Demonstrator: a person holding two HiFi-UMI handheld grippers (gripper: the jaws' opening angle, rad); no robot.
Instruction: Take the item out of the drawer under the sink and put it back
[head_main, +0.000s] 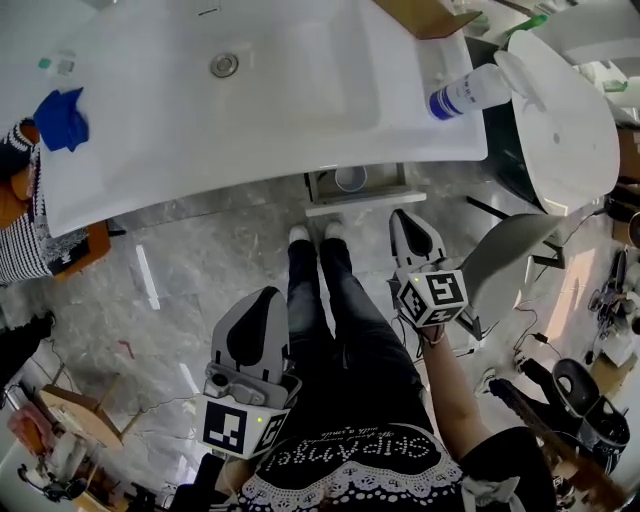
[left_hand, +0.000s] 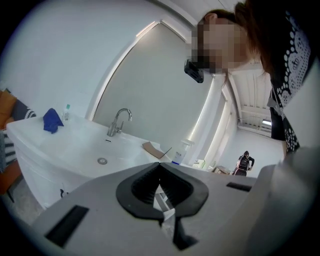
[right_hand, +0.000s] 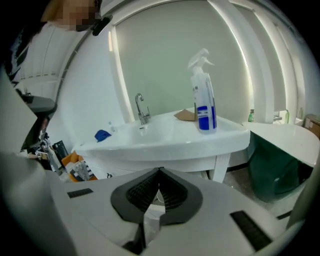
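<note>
Under the white sink a drawer stands pulled out a little. A round pale cup-like item lies inside it. My right gripper hovers just right of the drawer, above the floor, jaws shut with nothing between them; its own view shows the same right gripper closed and facing the sink front. My left gripper hangs lower left beside the person's leg, farther from the drawer. In its own view the left gripper is shut and empty.
A spray bottle stands on the sink's right end, near a cardboard piece. A blue cloth lies at the left end. The person's legs and shoes stand before the drawer. A white basin and grey chair are at right.
</note>
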